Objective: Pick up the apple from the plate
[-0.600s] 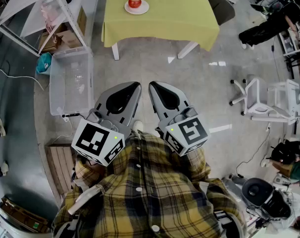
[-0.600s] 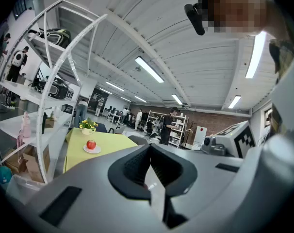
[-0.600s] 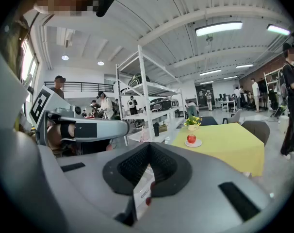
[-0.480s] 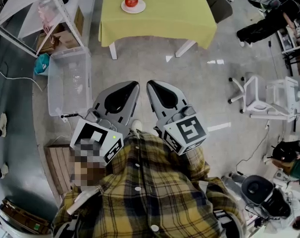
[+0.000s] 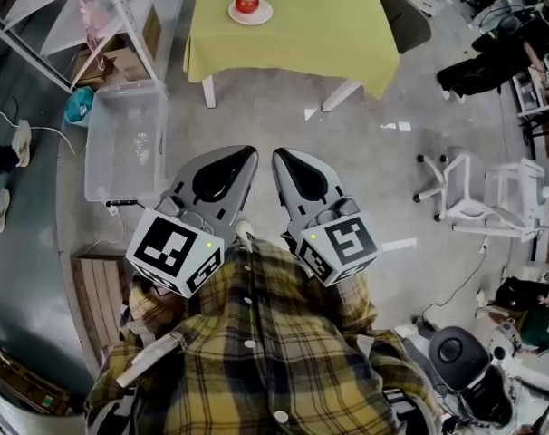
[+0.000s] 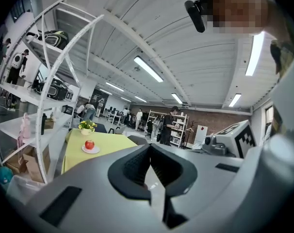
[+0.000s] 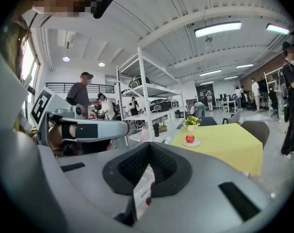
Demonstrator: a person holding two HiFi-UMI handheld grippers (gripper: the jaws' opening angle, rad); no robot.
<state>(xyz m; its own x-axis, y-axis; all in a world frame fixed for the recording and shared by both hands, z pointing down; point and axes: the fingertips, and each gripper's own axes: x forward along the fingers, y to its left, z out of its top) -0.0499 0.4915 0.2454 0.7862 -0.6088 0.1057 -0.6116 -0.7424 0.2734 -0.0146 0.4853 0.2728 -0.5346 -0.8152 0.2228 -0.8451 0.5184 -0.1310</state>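
Observation:
A red apple (image 5: 247,3) sits on a small white plate (image 5: 253,14) on the yellow-green table (image 5: 302,25) at the top of the head view. Both grippers are held side by side near the person's plaid shirt, far short of the table. My left gripper (image 5: 247,155) is shut with nothing in it, and so is my right gripper (image 5: 282,157). In the left gripper view the apple (image 6: 89,144) shows small and distant, left of the closed jaw tips (image 6: 150,147). The right gripper view has the apple (image 7: 189,139) beyond and to the right of its tips (image 7: 148,147).
A clear plastic bin (image 5: 125,143) and a white shelf rack (image 5: 93,16) stand left of the path to the table. A white chair (image 5: 469,188) is at the right, a dark chair (image 5: 403,12) by the table. A flower pot (image 7: 191,123) stands behind the plate. Several people stand far off.
Both grippers stay shut, side by side, in the same place in the view. The head view sways slightly; the floor and the bin shift a little.

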